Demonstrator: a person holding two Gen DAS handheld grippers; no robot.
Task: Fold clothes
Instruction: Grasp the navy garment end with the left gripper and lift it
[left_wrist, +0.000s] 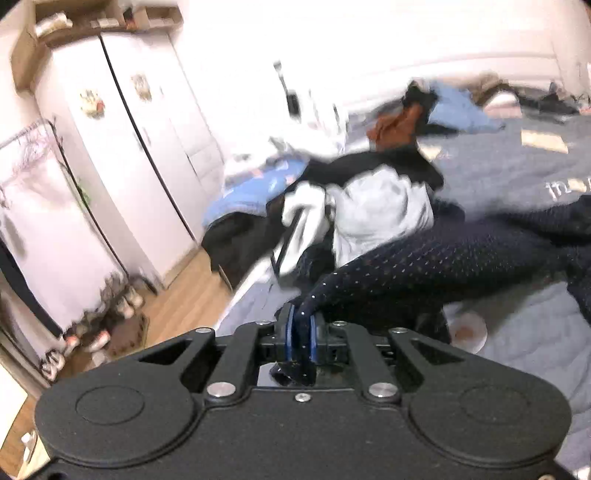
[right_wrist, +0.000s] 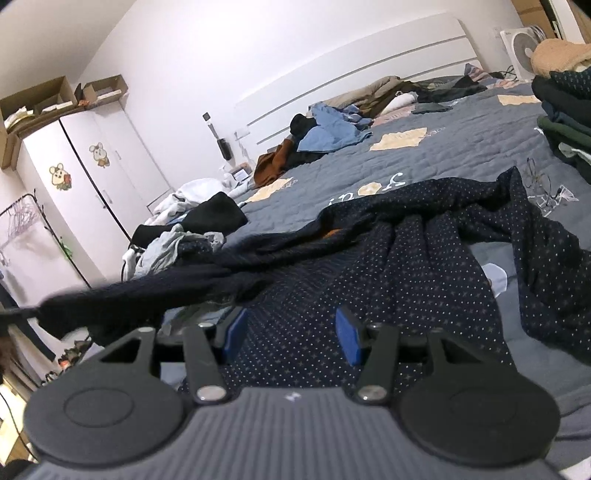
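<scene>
The bed (right_wrist: 461, 147) carries a folded stack (right_wrist: 565, 110) at two o'clock and loose heaps (right_wrist: 192, 229) at nine, so much folding remains. The dotted navy garment (right_wrist: 406, 266) lies rumpled, unfolded, across the middle. The left gripper (left_wrist: 302, 328) is clamped on its bunched end, pulling it taut; the right gripper (right_wrist: 291, 332) hovers low over it, jaws spread.

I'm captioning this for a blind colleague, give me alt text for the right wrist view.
The right tongs hover open over a crumpled navy dotted garment spread on a grey quilted bed. Loose clothes lie farther up; a white wardrobe stands left.
</scene>
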